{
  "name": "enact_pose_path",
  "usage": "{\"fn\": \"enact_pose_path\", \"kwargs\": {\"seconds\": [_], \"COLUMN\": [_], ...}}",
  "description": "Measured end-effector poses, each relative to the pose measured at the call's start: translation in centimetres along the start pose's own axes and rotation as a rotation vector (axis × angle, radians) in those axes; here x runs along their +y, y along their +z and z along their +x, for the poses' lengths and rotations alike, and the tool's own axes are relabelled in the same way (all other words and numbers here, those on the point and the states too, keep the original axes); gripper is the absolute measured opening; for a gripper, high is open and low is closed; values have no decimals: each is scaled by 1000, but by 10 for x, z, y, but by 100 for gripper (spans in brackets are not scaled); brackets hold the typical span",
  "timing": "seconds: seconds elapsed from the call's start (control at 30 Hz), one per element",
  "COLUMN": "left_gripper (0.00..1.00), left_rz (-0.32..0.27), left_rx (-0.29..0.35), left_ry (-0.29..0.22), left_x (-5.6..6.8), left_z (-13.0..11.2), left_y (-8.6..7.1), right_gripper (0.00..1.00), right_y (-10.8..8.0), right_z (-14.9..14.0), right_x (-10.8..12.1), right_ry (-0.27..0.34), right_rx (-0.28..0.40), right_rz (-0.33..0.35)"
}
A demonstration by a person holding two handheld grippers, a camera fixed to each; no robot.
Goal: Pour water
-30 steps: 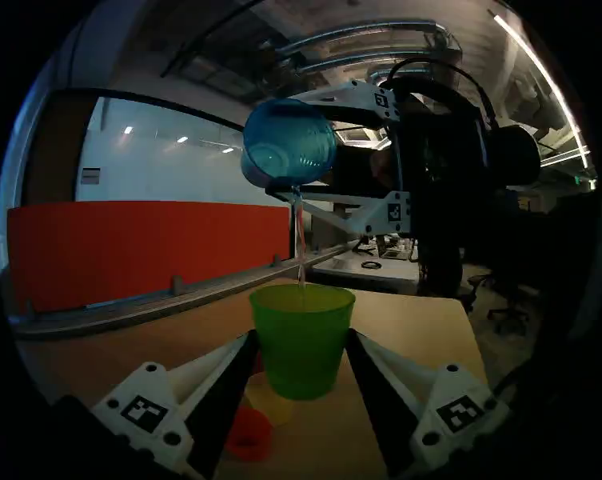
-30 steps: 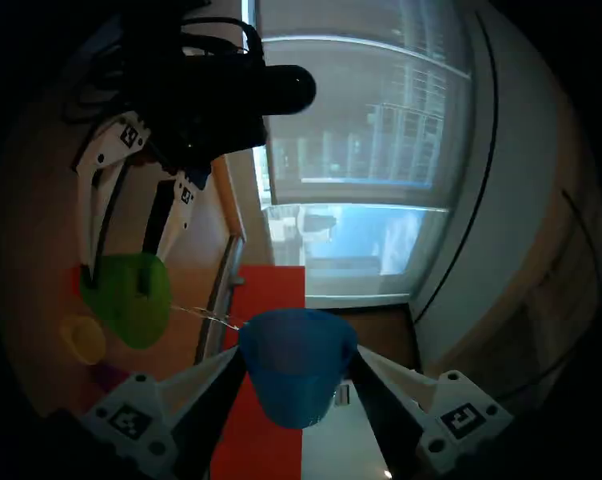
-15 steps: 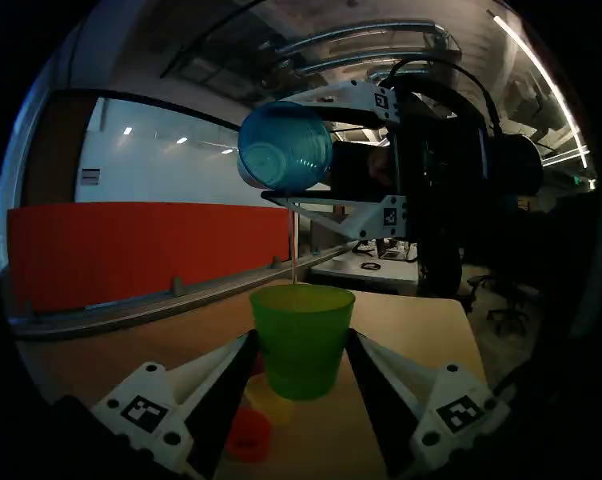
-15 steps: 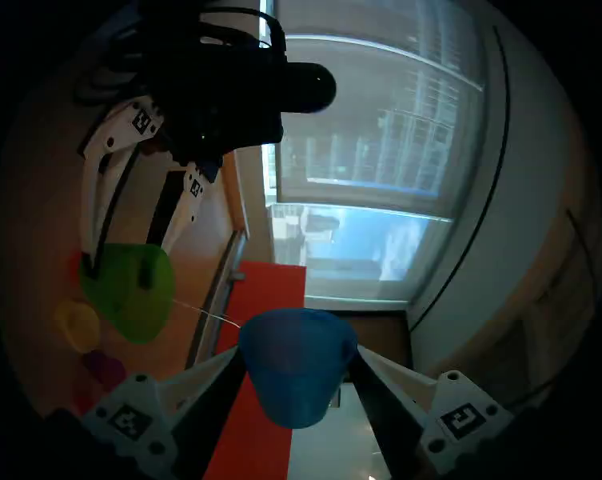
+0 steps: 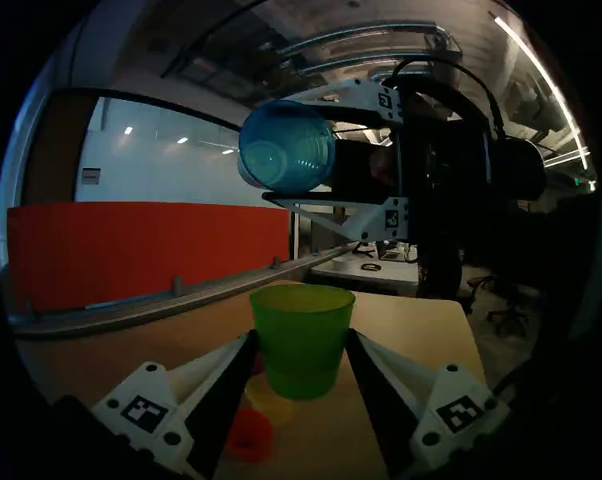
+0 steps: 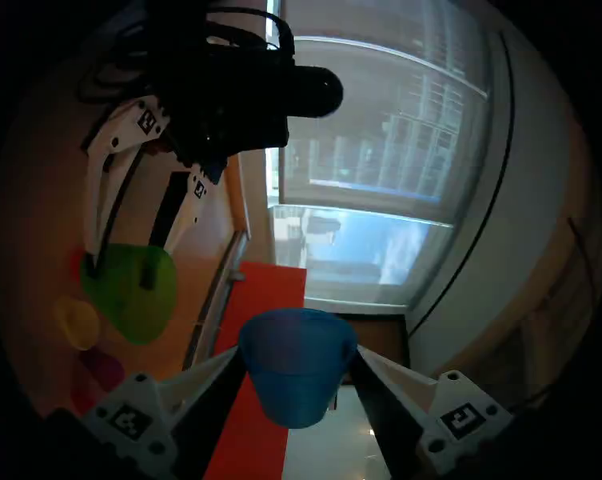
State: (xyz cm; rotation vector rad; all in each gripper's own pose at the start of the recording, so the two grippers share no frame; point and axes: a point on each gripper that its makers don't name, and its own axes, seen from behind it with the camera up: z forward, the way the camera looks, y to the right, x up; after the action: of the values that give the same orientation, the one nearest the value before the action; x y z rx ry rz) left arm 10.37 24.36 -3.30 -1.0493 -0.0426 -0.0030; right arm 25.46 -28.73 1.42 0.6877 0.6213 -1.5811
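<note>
In the left gripper view, the left gripper [image 5: 302, 342] sits at 6 o'clock, its 2 fingers closed partway so that both press on the sides of an upright green cup [image 5: 302, 356], mouth up. Just under that cup, between the fingers, a yellow cup [image 5: 270, 402] and, toward 7 o'clock, a red cup [image 5: 249, 436] rest on the wooden table [image 5: 416, 328]. Above the green cup, near 12 o'clock and well apart from it, a blue cup [image 5: 287, 156] lies tipped on its side with its mouth facing this camera. The right gripper [image 5: 283, 148] clamps it, 1 finger above and 1 below, reaching in from 2 o'clock. An orange partition [image 5: 141, 248] runs across 9 o'clock behind the table. In the right gripper view, the blue cup sits at 6 o'clock with both fingers against its walls, the green cup is farther off at 9 o'clock, and a bright window [image 6: 380, 184] lies beyond at 1 o'clock.
</note>
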Motion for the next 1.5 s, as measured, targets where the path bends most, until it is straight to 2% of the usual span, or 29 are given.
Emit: {"fn": "enact_pose_path", "kwargs": {"seconds": [0.17, 0.27, 0.47, 0.67, 0.87, 1.3, 1.4, 1.5], "left_gripper": [79, 79, 79, 79, 79, 79, 79, 79], "left_rz": [1, 2, 4, 9, 14, 24, 25, 27], "left_rx": [2, 2, 1, 4, 0, -1, -2, -4], "left_ry": [0, 0, 2, 3, 7, 15, 18, 20], "left_x": [-1, -1, -1, -2, -3, -4, -5, -5], "left_z": [2, 3, 2, 4, 6, 9, 10, 10], "left_y": [0, 0, -1, -2, -3, -5, -5, -6], "right_gripper": [89, 89, 89, 88, 88, 88, 88, 88], "right_y": [1, 0, -4, -10, -15, -25, -28, -30], "right_z": [1, 2, 0, -6, -13, -26, -32, -36], "right_x": [-1, -2, -1, 1, -3, -17, -20, -28], "right_ry": [2, 32, 179, 382, 632, 1251, 1351, 1422], "right_rx": [1, 2, 5, 5, 3, 27, 29, 22], "right_rz": [-1, -2, -17, -37, -46, -5, 6, 25]}}
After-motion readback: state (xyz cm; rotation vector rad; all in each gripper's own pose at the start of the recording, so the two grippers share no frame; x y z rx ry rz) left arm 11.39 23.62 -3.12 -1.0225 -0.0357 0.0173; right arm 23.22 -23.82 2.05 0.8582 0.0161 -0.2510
